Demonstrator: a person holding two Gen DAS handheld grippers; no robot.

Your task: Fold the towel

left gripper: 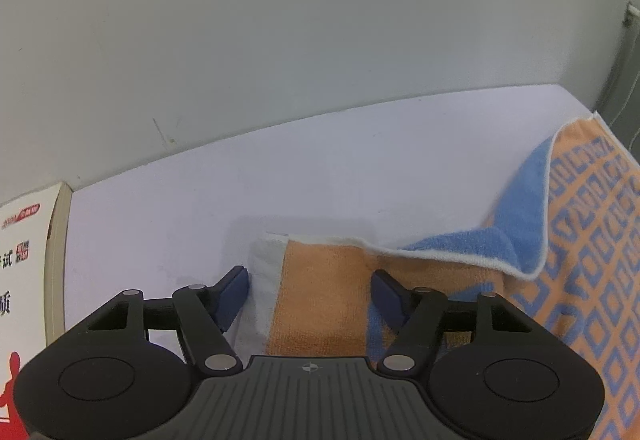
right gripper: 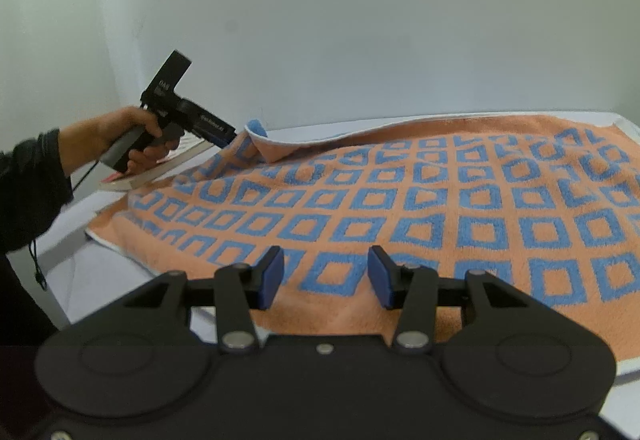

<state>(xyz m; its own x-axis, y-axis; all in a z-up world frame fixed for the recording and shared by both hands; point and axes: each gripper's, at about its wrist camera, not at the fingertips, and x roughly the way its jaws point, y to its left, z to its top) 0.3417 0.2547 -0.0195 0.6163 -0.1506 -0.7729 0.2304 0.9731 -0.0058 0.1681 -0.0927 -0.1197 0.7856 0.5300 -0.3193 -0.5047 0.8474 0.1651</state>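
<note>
White walls point(right gripper: 360, 20) stand behind a pale table point(left gripper: 280, 180). Most of the table is covered by a big towel point(right gripper: 400, 208). It is orange with blue squares all over, and it has a thin white edge. It lies spread out and mostly flat.

At the far left corner of the towel, the cloth is turned over, so the plain blue and orange underside shows. In the left wrist view this corner point(left gripper: 320, 280) lies between the two blue fingers of the left gripper point(left gripper: 308, 292). The fingers stand apart on each side of the corner, and there is a gap between the left finger and the cloth. So the left gripper is open around the corner, not pinching it.

A person's hand point(right gripper: 132, 144) holds the left gripper by its handle. The sleeve point(right gripper: 32, 184) is dark.

A book point(left gripper: 28, 280) with red marks on its cover lies on the table just beside that corner of the towel.

The right gripper point(right gripper: 326, 276) is at the near edge of the towel. Its blue fingers are apart with the towel under them, and they hold nothing.
</note>
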